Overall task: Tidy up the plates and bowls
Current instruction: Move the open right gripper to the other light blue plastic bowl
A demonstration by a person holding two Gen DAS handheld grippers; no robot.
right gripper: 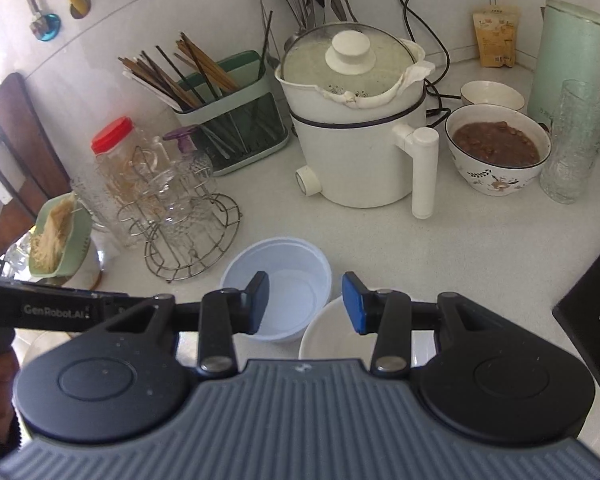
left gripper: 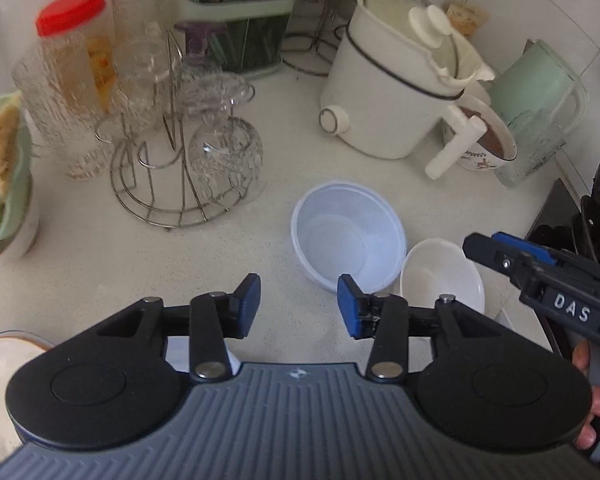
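Note:
A translucent white plastic bowl [left gripper: 348, 236] sits upright on the white counter, with a smaller white ceramic bowl [left gripper: 440, 276] touching its right side. My left gripper [left gripper: 298, 306] is open and empty, hovering just in front of the plastic bowl. My right gripper [right gripper: 305, 304] is open and empty above the seam between the plastic bowl [right gripper: 278, 292] and the ceramic bowl [right gripper: 332, 336]. The right gripper also shows in the left wrist view [left gripper: 500, 256], over the ceramic bowl. A white plate or bowl [left gripper: 8, 356] lies at the lower left.
A wire rack with upturned glasses [left gripper: 188, 152] stands to the left. A white electric pot [right gripper: 360, 132] is behind the bowls. A patterned bowl of brown food [right gripper: 496, 152], a tall glass [right gripper: 572, 144] and a green kettle [right gripper: 568, 56] are at the right. A chopstick caddy [right gripper: 228, 120] stands at the back.

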